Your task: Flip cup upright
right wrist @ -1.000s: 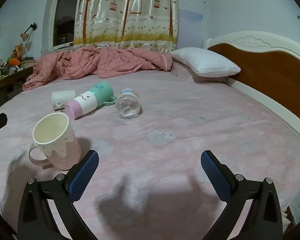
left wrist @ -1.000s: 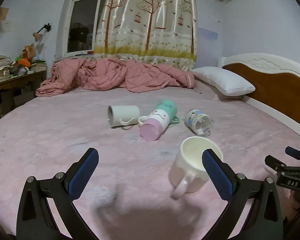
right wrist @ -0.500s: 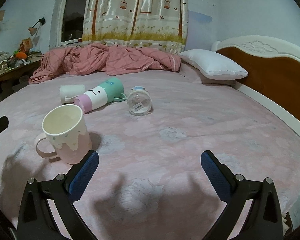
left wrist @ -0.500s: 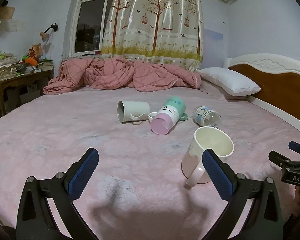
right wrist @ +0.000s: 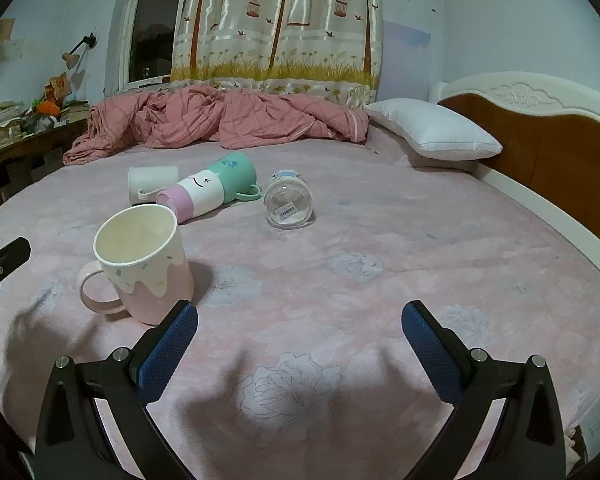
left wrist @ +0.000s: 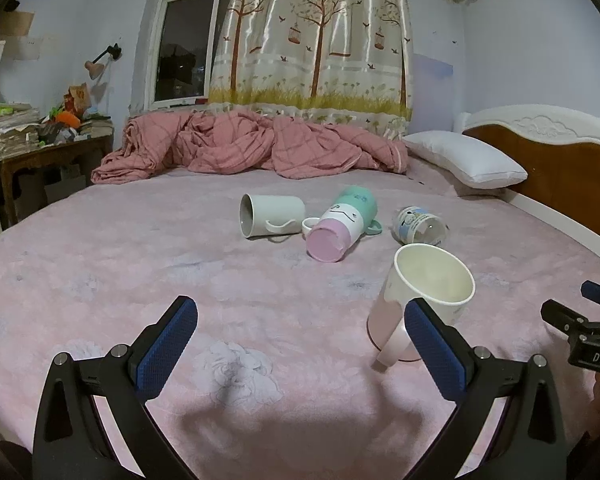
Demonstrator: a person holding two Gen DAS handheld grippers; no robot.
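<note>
A pink and white mug (left wrist: 416,304) stands upright on the pink bed, handle toward the left gripper; it also shows in the right wrist view (right wrist: 144,268). Farther back lie a white mug (left wrist: 272,220) on its side, a pink, white and green cup (left wrist: 342,224) on its side, and a clear glass cup (left wrist: 420,226) on its side, also seen from the right wrist as the glass cup (right wrist: 288,204). My left gripper (left wrist: 300,344) is open and empty, its right finger just in front of the upright mug. My right gripper (right wrist: 300,352) is open and empty.
A rumpled pink quilt (left wrist: 240,148) lies along the far side of the bed. A white pillow (left wrist: 464,160) rests by the wooden headboard (left wrist: 560,168) on the right. A cluttered wooden desk (left wrist: 48,148) stands at the left.
Both grippers have drawn back and risen a little from the bed. The upright mug now sits slightly farther from the right gripper. The cups have not moved.
</note>
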